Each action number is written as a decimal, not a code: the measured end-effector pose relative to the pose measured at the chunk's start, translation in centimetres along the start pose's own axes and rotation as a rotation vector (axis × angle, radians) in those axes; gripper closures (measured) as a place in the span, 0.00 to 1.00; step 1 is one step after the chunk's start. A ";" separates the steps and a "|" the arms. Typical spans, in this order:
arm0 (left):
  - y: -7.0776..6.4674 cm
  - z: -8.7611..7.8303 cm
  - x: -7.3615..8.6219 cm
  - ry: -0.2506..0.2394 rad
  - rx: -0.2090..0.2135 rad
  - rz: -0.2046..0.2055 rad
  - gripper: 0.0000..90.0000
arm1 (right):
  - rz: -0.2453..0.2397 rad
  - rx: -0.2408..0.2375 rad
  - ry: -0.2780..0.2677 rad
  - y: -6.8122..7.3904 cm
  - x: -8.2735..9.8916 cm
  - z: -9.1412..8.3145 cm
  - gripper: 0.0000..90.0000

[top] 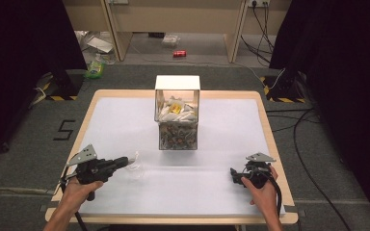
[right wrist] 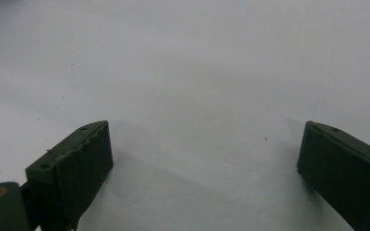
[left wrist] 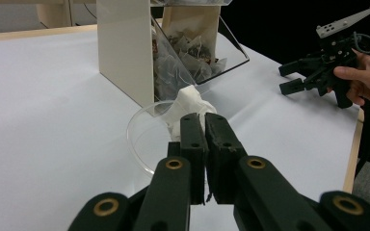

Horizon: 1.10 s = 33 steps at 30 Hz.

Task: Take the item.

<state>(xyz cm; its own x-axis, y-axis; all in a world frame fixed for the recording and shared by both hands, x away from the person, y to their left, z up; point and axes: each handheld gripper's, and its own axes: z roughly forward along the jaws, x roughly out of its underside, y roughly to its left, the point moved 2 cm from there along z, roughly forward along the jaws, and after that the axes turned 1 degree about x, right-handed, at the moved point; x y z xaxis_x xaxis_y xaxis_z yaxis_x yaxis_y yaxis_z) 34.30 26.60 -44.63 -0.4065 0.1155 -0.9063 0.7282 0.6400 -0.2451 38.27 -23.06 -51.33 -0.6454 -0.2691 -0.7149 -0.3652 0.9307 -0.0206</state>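
White tea bag pinched in left claw over clear cup nr worktop's front-left; lower w/ care, right claw wide, idle

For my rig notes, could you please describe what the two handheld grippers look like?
Both are black. The left gripper has two flat rectangular jaws on arms with brass-coloured pivot rivets. The right gripper has a pistol-style grip, a trailing cable and a grey three-cornered plate on top. The forearms are bare.

The left gripper has its jaws pressed together (nearly touching); the right gripper gapes wide.
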 end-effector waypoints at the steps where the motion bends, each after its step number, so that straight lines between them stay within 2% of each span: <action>1: 0.0 0.1 0.0 0.005 -0.001 0.000 0.95 | -0.005 0.000 -0.001 0.0 0.0 0.0 0.07; 9: 0.1 0.5 0.1 0.016 0.004 -0.011 0.91 | 0.000 0.000 0.000 0.0 0.0 0.0 0.07; 15: 0.2 0.6 -0.1 -0.007 0.003 -0.035 0.75 | 0.000 0.000 0.000 0.0 0.0 0.0 0.07; 24: 0.1 0.4 -0.6 -0.009 -0.002 -0.047 0.60 | 0.001 0.000 0.000 0.0 0.0 0.0 0.07; 33: 0.0 -0.1 -1.1 -0.006 -0.024 -0.038 0.44 | -0.006 0.001 -0.002 0.0 0.0 0.0 0.07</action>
<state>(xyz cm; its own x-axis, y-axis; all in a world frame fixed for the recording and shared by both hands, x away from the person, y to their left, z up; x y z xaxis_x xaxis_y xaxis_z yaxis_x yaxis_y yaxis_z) 34.75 26.54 -43.58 -0.4299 0.0863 -0.8987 0.6990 0.6618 -0.2708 38.29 -23.10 -51.33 -0.6423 -0.2739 -0.7158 -0.3683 0.9294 -0.0251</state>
